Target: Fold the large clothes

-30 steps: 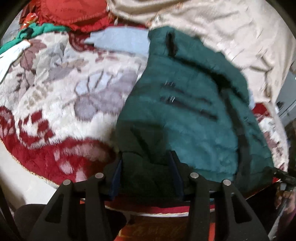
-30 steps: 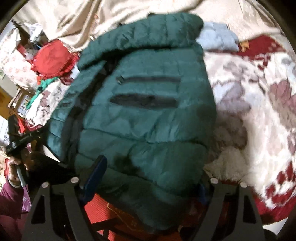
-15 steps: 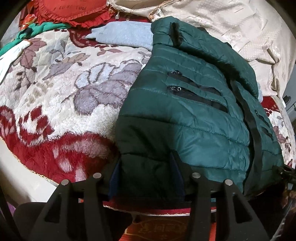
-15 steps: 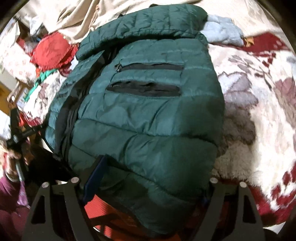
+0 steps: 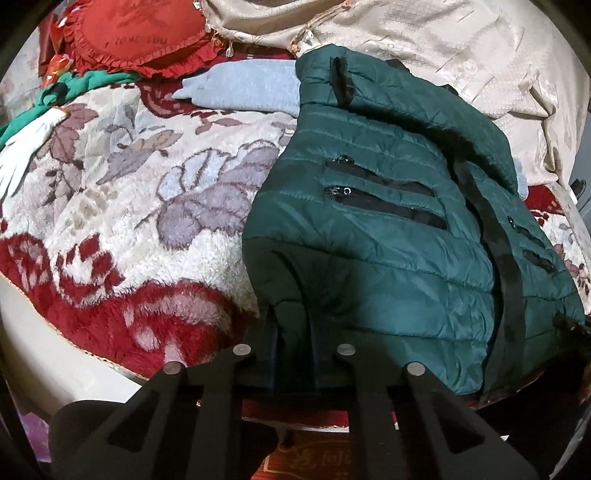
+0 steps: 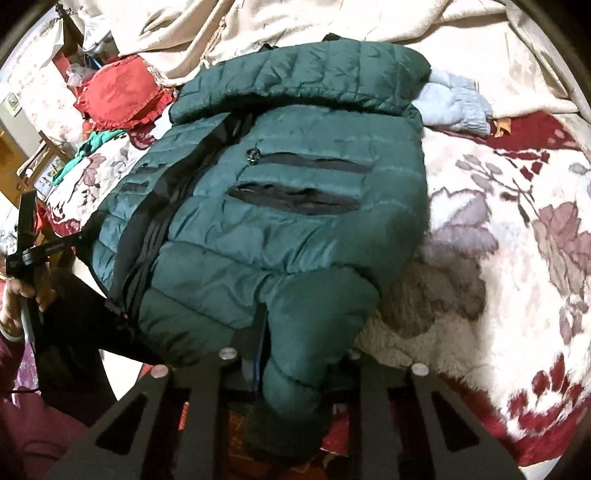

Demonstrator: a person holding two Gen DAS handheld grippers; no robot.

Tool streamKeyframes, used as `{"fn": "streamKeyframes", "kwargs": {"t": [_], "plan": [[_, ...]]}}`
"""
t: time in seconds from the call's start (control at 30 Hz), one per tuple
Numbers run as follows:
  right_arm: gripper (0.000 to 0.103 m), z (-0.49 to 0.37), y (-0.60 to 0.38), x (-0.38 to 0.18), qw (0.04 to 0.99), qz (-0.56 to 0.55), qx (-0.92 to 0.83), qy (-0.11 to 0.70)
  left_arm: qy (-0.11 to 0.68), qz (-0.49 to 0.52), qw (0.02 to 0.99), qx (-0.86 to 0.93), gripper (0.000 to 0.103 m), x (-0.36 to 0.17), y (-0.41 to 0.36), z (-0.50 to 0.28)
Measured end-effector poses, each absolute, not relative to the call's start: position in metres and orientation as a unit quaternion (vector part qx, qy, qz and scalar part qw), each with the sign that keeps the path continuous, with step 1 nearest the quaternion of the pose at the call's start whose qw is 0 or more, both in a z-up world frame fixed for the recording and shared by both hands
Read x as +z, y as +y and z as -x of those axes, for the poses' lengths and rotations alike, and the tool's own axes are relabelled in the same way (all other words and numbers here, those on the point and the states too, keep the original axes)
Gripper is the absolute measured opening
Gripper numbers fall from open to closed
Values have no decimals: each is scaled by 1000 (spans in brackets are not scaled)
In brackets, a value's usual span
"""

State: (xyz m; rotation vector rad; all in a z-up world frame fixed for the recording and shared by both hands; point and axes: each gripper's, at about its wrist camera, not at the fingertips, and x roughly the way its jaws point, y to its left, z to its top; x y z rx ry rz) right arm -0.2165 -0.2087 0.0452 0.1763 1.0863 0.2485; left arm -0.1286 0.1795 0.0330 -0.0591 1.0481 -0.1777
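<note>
A dark green quilted jacket (image 5: 369, 240) lies front up on the bed, its black zip pockets and zipper strip showing. My left gripper (image 5: 291, 321) is shut on the hem corner nearest it, and the fabric rises in a pinched fold between the fingers. In the right wrist view the same jacket (image 6: 295, 221) spreads away from me. My right gripper (image 6: 303, 332) is closing its jaws on a thick bunch of the other hem corner. One right fingertip is hidden behind that bunch. A person's hand (image 6: 22, 291) holds the left gripper's handle at the far left.
The jacket rests on a plush red-and-white floral blanket (image 5: 129, 203). A light blue garment (image 5: 243, 88) lies by the collar. At the head of the bed are a red heart-shaped pillow (image 5: 136, 33), a green cloth (image 5: 85, 83) and a beige bedspread (image 5: 443, 48).
Both grippers stood wide around the jacket's hem before. Their jaws have now come together, and the hem is gathered into a fold in each. The hands have hardly moved.
</note>
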Motion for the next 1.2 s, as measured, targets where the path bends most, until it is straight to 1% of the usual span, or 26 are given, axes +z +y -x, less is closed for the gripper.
{"fn": "streamKeyframes", "kwargs": {"t": [0.1, 0.13, 0.17, 0.23, 0.3, 0.33, 0.37, 0.4, 0.43, 0.47, 0.83, 1.0, 1.2], "plan": [[24, 216, -211, 42, 840, -88, 120, 522, 500, 21, 862, -82, 0, 33, 178, 130], [29, 217, -211, 41, 839, -86, 120, 524, 501, 19, 861, -81, 0, 32, 178, 129], [36, 217, -210, 39, 838, -83, 119, 527, 502, 18, 861, -80, 0, 32, 177, 129], [41, 216, -209, 34, 833, -87, 120, 533, 507, 19, 858, -78, 0, 29, 176, 128], [41, 216, -209, 30, 832, -91, 117, 535, 511, 23, 856, -79, 0, 26, 178, 128], [39, 216, -209, 29, 832, -94, 117, 534, 511, 24, 855, -81, 0, 25, 178, 128], [31, 217, -210, 30, 833, -95, 117, 532, 510, 26, 855, -85, 0, 27, 179, 130], [26, 218, -211, 32, 836, -98, 116, 527, 507, 32, 856, -94, 0, 30, 181, 132], [22, 220, -214, 36, 840, -102, 117, 519, 502, 39, 857, -104, 0, 34, 183, 134], [20, 221, -214, 38, 842, -106, 119, 515, 499, 43, 858, -111, 0, 38, 185, 135], [17, 225, -225, 91, 867, -148, 155, 449, 455, 89, 871, -162, 0, 91, 189, 135], [17, 218, -236, 112, 875, -176, 163, 421, 418, 112, 886, -165, 0, 117, 194, 122], [17, 194, -243, 142, 896, -176, 152, 378, 380, 132, 900, -165, 0, 146, 192, 96]]}}
